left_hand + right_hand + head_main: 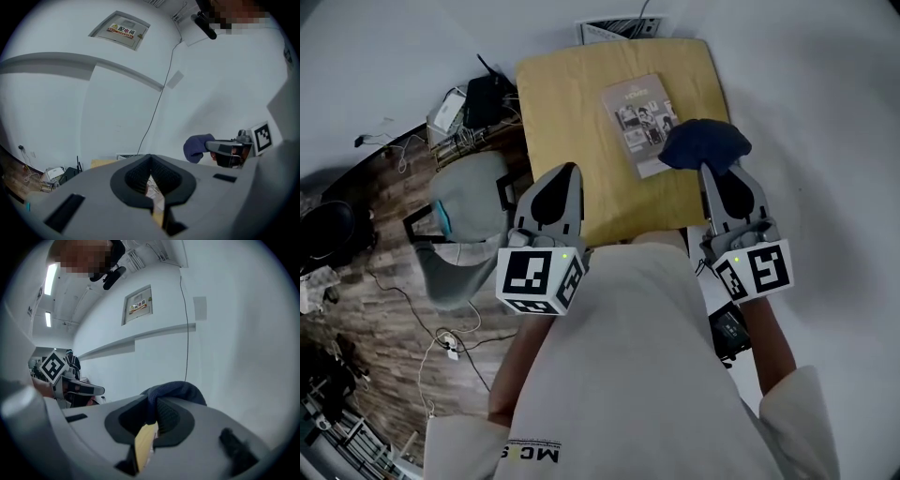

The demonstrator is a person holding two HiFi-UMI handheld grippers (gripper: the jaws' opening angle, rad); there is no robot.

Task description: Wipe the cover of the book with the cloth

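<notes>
The thin pale book (642, 122) with small pictures on its cover lies flat on a square yellow cloth-covered table top (572, 103), towards the right side. A bunched dark blue cloth (705, 145) sits over the book's right edge, probably touching it. The right gripper (712, 171) has its jaws pinched on this cloth. The left gripper (571, 171) hangs above the table top's near left edge, jaws pressed together with nothing between them.
</notes>
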